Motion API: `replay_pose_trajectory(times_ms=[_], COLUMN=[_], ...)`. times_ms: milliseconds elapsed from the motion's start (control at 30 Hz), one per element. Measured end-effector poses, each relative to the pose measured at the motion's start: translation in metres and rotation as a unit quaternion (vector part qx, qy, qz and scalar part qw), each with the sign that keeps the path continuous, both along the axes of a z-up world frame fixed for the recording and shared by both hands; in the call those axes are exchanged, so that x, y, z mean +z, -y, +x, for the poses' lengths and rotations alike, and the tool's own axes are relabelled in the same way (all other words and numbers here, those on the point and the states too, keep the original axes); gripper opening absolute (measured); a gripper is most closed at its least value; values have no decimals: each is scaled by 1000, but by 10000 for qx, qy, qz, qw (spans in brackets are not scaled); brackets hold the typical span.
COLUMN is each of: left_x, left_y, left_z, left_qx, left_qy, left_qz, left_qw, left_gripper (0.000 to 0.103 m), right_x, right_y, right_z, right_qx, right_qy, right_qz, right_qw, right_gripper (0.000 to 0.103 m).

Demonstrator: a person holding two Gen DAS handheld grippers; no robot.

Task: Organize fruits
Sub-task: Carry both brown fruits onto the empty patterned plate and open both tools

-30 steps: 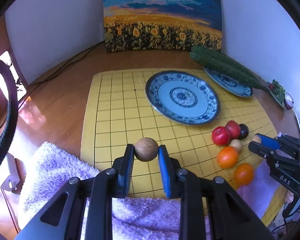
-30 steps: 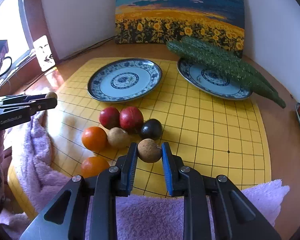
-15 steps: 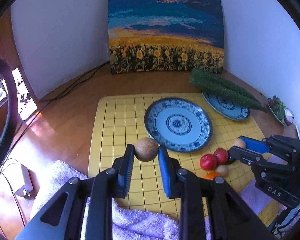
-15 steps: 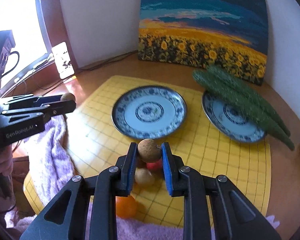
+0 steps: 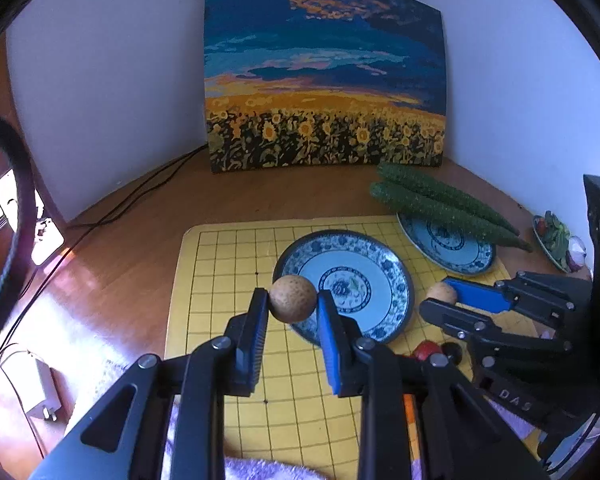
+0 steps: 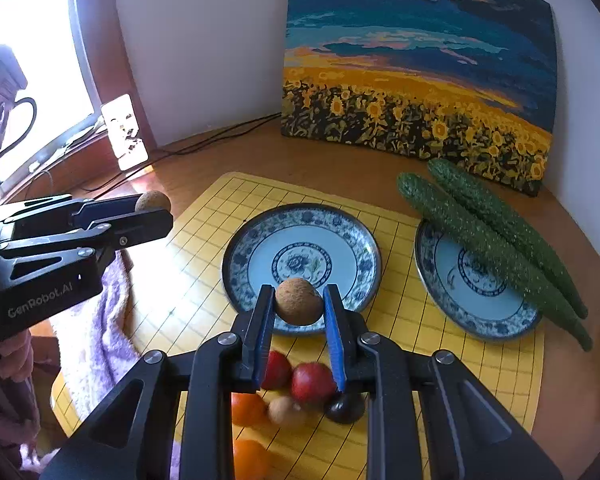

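Observation:
My left gripper (image 5: pixel 293 304) is shut on a round brown fruit (image 5: pixel 292 298), held high over the yellow grid mat (image 5: pixel 224 280) left of the near blue-patterned plate (image 5: pixel 396 276). My right gripper (image 6: pixel 299 307) is shut on a second brown fruit (image 6: pixel 299 301), held above the near edge of that plate (image 6: pixel 364 248), which is bare. Below it lie two red fruits (image 6: pixel 312 382), a dark plum (image 6: pixel 345 407), a tan fruit (image 6: pixel 286 411) and two oranges (image 6: pixel 247 408). Each gripper shows in the other's view, the right (image 5: pixel 444 298) and the left (image 6: pixel 152 210).
A second blue plate (image 6: pixel 460 292) at the right carries two long cucumbers (image 6: pixel 480 236). A sunflower painting (image 5: pixel 324 92) leans on the back wall. A purple towel (image 6: pixel 100 320) lies at the mat's near-left edge. Cables run along the wooden table (image 5: pixel 132 200).
Both grippers have risen higher and moved forward toward the near plate, each still holding its brown fruit. The fruit pile now lies under the right gripper's fingers.

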State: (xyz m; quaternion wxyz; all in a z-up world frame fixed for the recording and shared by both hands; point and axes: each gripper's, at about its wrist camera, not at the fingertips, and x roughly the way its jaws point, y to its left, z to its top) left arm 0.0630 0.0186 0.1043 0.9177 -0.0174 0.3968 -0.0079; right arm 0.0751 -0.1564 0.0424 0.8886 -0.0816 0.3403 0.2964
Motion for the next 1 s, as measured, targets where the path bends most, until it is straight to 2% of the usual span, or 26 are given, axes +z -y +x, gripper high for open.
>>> replay_pose_trajectory(times_ms=[367, 767, 1000], left_x=[-19, -59, -71], left_y=[8, 25, 22], left_z=[35, 70, 80], left_qx=[-66, -337, -387], left_qy=[-227, -554, -596], left_qz=[11, -220, -364], left_qw=[9997, 9977, 9968], left_gripper=[26, 26, 26], right_x=[-8, -32, -36], right_y=[-12, -14, -11], right_z=[32, 63, 71], right_qx=[-16, -113, -178], right_qy=[-100, -337, -362], right_qz=[-109, -320, -381], right_qw=[9999, 9989, 9985], right_gripper=[25, 25, 25])
